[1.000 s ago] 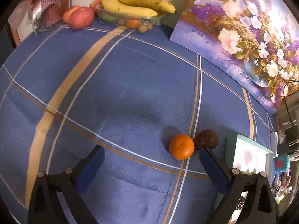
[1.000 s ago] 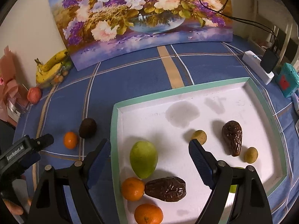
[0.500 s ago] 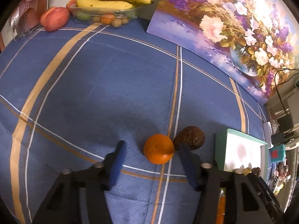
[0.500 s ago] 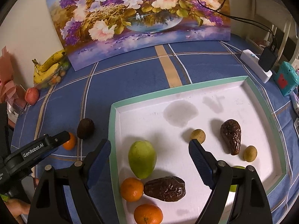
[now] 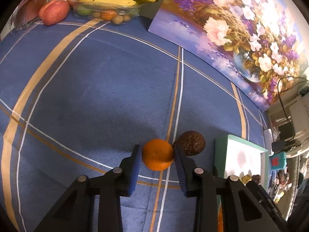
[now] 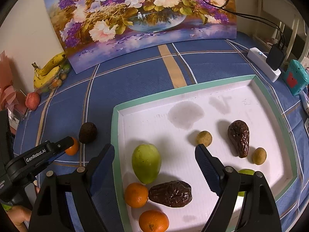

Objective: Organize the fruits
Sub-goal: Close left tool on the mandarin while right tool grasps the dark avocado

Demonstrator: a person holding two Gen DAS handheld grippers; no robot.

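My left gripper (image 5: 157,153) is shut on a small orange (image 5: 158,154) that rests on the blue cloth; both pads touch its sides. A dark brown wrinkled fruit (image 5: 190,143) lies right beside it. In the right wrist view the same orange (image 6: 73,148) and brown fruit (image 6: 87,132) lie left of the white tray (image 6: 115,127). My right gripper (image 6: 154,154) is open and empty above the tray, over a green mango (image 6: 146,162). The tray also holds two oranges (image 6: 136,194), two dark wrinkled fruits (image 6: 238,135) and small round yellow fruits (image 6: 203,138).
A flower painting (image 6: 143,19) leans on the wall. Bananas on a plastic box of fruit (image 5: 108,2) and a red apple (image 5: 54,12) sit at the far left corner. A power strip with a plug (image 6: 265,65) and a teal box (image 6: 296,76) lie right of the tray.
My left gripper moved forward to the orange and its jaws closed from wide open onto it. The right gripper stayed open over the tray.
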